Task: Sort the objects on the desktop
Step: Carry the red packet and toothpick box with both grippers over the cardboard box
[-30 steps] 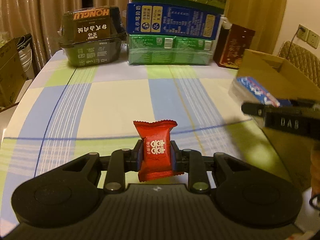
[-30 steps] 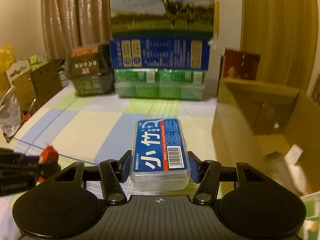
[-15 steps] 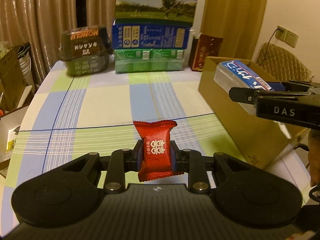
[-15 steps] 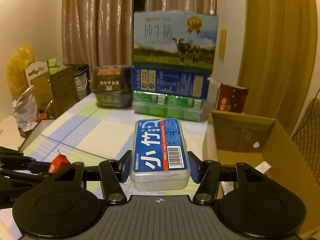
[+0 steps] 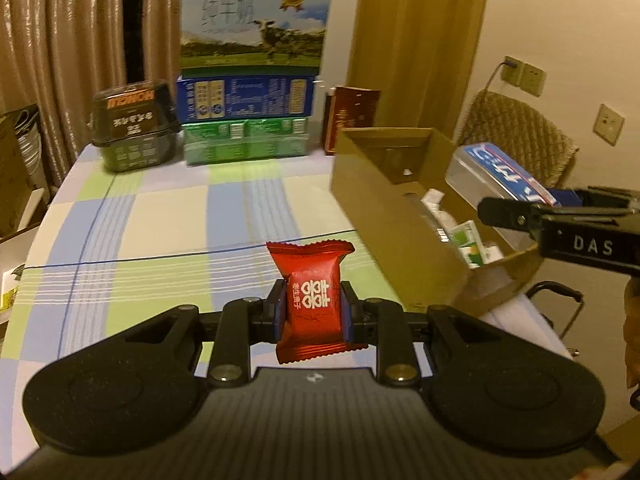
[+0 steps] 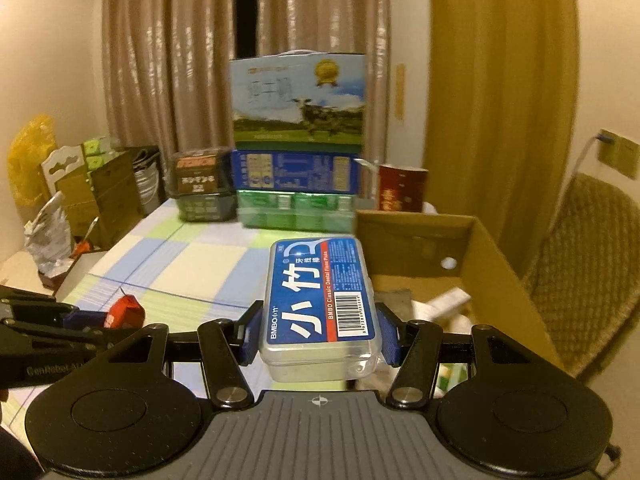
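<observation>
Left wrist: left gripper (image 5: pixel 313 314) clamps red candy (image 5: pixel 310 300) above open tablecloth (image 5: pixel 168 220) | right gripper (image 6: pixel 318 334) pinches floss box (image 6: pixel 318 304) over cardboard box (image 6: pixel 416 220) rim

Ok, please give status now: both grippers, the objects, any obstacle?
Left gripper shut on red candy. Right gripper shut on floss box, above open cardboard box. No obstacle seen.
</observation>
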`<state>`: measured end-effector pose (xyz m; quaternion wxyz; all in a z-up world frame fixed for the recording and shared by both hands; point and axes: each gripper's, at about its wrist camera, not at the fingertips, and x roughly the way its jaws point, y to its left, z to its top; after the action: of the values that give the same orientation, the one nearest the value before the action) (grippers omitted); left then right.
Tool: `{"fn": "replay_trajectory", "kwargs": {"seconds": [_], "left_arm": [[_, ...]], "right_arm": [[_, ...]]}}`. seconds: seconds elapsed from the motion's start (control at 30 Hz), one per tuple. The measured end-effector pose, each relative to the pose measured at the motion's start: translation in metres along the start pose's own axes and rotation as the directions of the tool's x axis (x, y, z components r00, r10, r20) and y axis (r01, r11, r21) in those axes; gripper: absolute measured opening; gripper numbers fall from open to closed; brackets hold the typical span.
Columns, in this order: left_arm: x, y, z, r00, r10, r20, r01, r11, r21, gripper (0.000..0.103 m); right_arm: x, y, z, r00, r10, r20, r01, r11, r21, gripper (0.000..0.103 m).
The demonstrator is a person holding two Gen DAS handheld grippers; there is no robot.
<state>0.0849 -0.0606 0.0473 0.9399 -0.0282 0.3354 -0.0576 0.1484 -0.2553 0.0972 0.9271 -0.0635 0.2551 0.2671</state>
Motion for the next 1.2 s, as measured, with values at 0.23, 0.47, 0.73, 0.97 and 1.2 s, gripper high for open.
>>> {"fn": "replay_trajectory", "kwargs": {"seconds": [0.23,0.47,0.73,0.97,1.2], "left_arm": [[-0.013,-0.036,0.001,0.998,-0.058,0.020,0.058,0.998,0.032,0.022],[-0.023,-0.076,0.001,0.993,-0.118,0.033,0.115,0.990,0.076,0.022],[-0.032,-0.110,-0.002,0.986,-0.164,0.037,0.160,0.982,0.100,0.022],[-0.030,-0.128,0.000,0.982,-0.186,0.029,0.181,0.977,0.115,0.022],[-0.017,-0.142,0.005,0.980,-0.197,0.008,0.194,0.973,0.128,0.022]], "right_arm": [[-0.045,-0.030,-0.018,0.998,-0.068,-0.003,0.068,0.997,0.034,0.054],[-0.081,-0.052,-0.037,0.994,-0.106,-0.015,0.107,0.993,0.059,0.054],[-0.109,-0.071,-0.051,0.990,-0.136,-0.032,0.138,0.987,0.079,0.054],[-0.119,-0.087,-0.059,0.988,-0.149,-0.033,0.152,0.983,0.103,0.054],[-0.118,-0.098,-0.061,0.987,-0.156,-0.039,0.160,0.979,0.128,0.054]]}}
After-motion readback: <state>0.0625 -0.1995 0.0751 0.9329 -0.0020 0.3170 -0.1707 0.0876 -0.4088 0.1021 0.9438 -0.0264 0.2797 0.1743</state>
